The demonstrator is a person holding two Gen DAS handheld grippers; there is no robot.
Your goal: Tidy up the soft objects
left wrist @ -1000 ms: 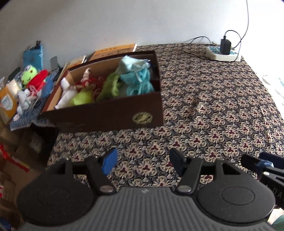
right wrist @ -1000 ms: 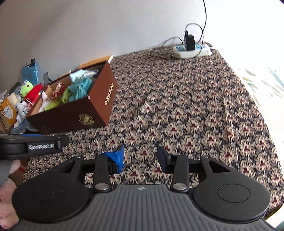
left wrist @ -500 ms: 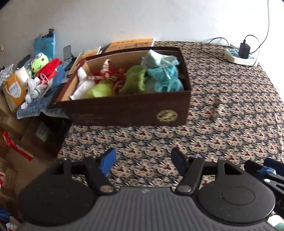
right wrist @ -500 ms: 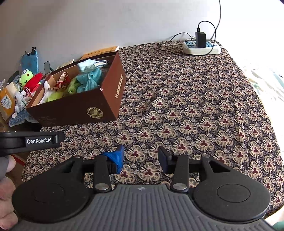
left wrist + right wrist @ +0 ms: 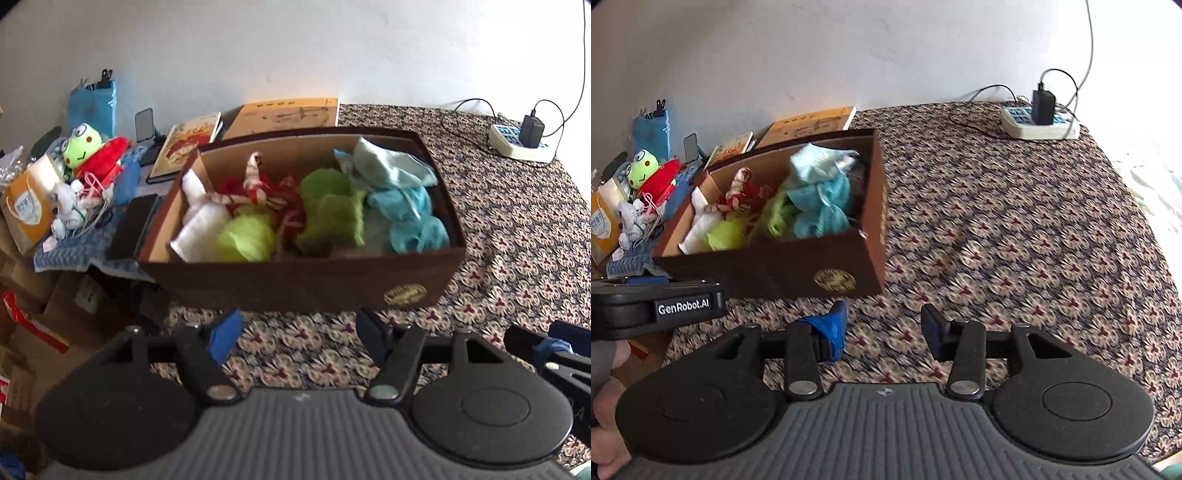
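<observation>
Left wrist view shows the left gripper (image 5: pixel 299 334) with jaws spread wide and nothing between them, over the patterned tablecloth (image 5: pixel 517 236) just short of the brown cardboard box (image 5: pixel 295 280). In the right wrist view the right gripper (image 5: pixel 882 325) is likewise empty; its jaws have just been opening and stand moderately apart, near the box's front corner. Inside the box lie the soft things, packed touching one another: a white cloth (image 5: pixel 201 225) at the left end, a yellow-green mesh puff (image 5: pixel 245 240), a red-and-white knotted rope (image 5: pixel 258 188), a green fuzzy cloth (image 5: pixel 332 221), and light blue fabric (image 5: pixel 402 206) at the right end. All look light, limp and compressible, so they should bunch rather than slip; a pinch on a raised fold or the rope's knot seems the best hold. Left of the box sit a frog plush (image 5: pixel 83 142) and clutter; a power strip (image 5: pixel 521 144) lies far right.
</observation>
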